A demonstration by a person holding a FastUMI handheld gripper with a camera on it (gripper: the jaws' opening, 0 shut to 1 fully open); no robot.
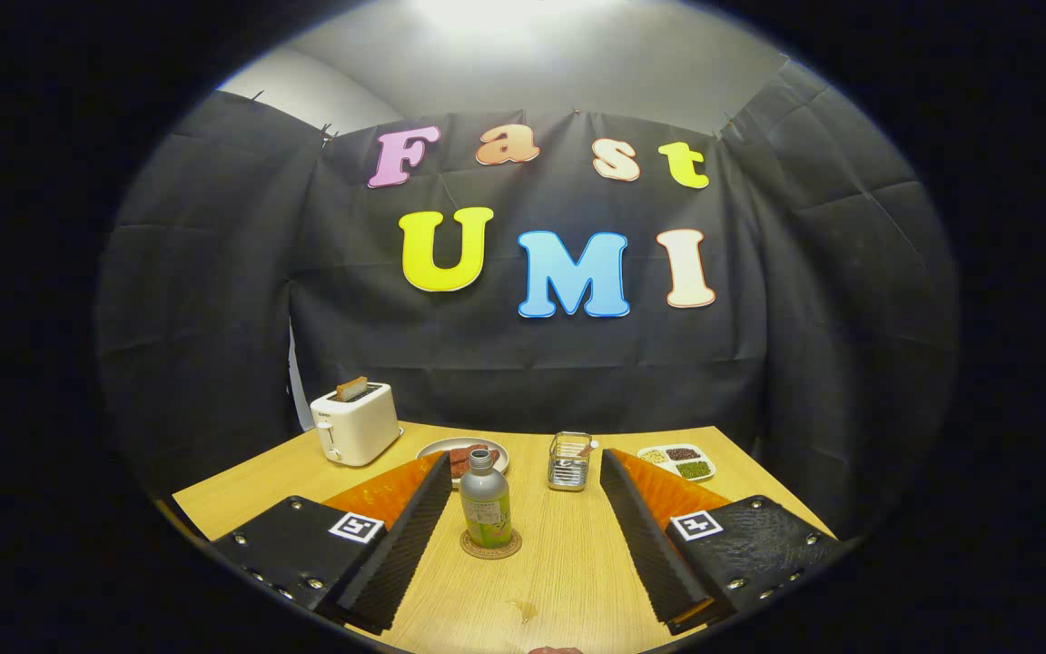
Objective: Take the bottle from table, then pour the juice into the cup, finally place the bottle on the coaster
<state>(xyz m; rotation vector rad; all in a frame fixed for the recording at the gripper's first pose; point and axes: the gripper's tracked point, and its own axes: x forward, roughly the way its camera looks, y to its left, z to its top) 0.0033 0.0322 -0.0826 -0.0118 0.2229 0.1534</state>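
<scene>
Tool (523, 509) fingers spread wide, holding nothing, hovering low over the surface (568, 581).

Bottle (486, 504) stands upright on the coaster (490, 546), between the fingers but nearer the left one, touching neither. Cap looks on. Centred on the coaster and stable, so the placing step reads as done, or else it is just parked there at the start; can't say which from this.

Can't identify a cup for certain. The small metal wire holder (569, 461) sits beyond the bottle to the right, something sticking out of it.

Far side kept out of the working lane: toaster (356, 422) far left with a slice in the slot, plate (464, 457) with food behind the bottle, divided dish (679, 461) of grains far right.

Small wet-looking spot (523, 610) on the surface near the tool, possibly a spill.
</scene>
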